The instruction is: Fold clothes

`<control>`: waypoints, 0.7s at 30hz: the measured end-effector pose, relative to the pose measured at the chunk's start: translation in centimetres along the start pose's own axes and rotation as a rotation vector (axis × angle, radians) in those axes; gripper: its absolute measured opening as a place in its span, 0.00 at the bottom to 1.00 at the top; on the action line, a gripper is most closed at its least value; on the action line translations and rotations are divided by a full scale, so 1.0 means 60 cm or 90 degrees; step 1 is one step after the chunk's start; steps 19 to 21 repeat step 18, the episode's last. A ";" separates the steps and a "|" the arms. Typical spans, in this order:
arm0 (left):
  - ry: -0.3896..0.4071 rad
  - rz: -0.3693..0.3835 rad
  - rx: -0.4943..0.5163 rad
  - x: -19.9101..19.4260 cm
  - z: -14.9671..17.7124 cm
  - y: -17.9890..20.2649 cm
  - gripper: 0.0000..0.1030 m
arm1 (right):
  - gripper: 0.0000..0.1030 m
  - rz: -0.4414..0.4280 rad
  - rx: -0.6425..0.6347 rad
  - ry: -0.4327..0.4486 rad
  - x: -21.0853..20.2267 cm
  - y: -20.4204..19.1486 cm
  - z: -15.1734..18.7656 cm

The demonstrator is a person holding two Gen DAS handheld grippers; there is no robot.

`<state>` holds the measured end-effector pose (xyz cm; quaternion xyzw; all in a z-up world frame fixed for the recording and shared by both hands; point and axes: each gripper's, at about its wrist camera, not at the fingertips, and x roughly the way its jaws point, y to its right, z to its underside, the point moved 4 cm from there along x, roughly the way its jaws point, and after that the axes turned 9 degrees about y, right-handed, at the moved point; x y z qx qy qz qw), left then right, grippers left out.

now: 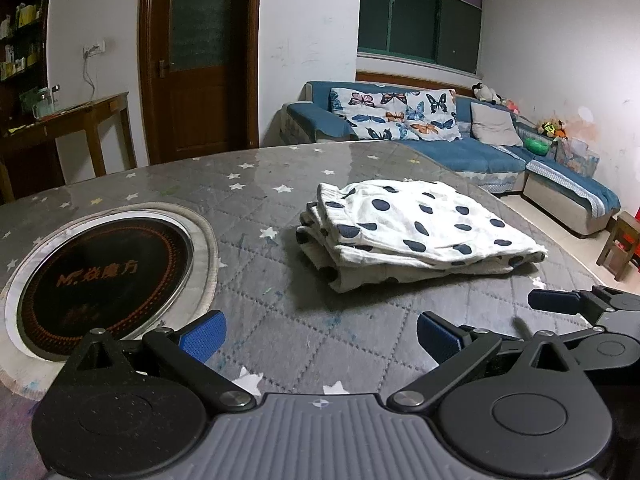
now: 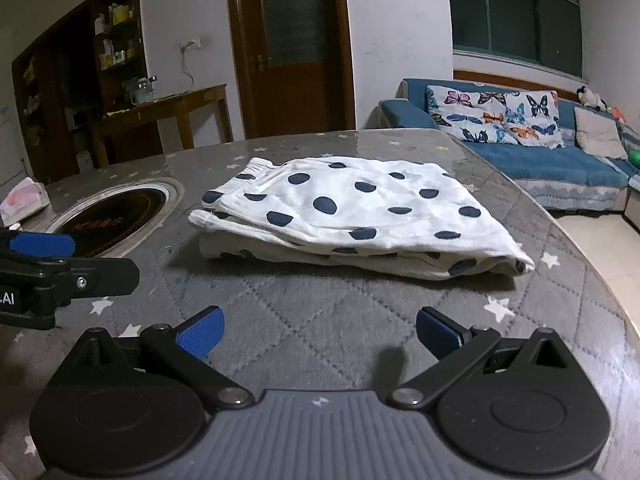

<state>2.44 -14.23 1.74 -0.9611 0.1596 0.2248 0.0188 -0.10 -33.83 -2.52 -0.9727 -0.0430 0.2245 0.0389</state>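
Observation:
A white garment with dark blue dots lies folded in a thick stack on the grey star-patterned table cover. It also shows in the right wrist view. My left gripper is open and empty, low over the table, short of the garment's near left side. My right gripper is open and empty, short of the garment's near edge. The right gripper's blue pad shows at the right of the left wrist view. The left gripper's pad shows at the left of the right wrist view.
A round black inset hob sits in the table left of the garment. A tissue pack lies at the far left. Beyond the table are a blue sofa with cushions, a wooden door and a side table.

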 end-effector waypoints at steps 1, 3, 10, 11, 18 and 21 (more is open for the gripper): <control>0.000 0.000 0.001 -0.001 0.001 0.000 1.00 | 1.00 0.001 0.001 -0.001 -0.001 0.000 0.001; 0.000 0.001 0.002 -0.002 0.002 0.000 1.00 | 1.00 0.002 0.001 -0.002 -0.002 0.001 0.004; -0.004 0.005 0.001 -0.002 0.004 0.002 1.00 | 1.00 0.003 0.003 -0.002 -0.005 0.003 0.005; -0.004 0.006 0.002 -0.002 0.005 0.002 1.00 | 1.00 0.002 0.004 -0.002 -0.005 0.003 0.005; -0.005 0.008 0.007 0.001 0.006 0.009 1.00 | 1.00 -0.002 0.009 -0.006 -0.003 0.001 0.011; -0.005 0.008 0.007 0.001 0.006 0.009 1.00 | 1.00 -0.002 0.009 -0.006 -0.003 0.001 0.011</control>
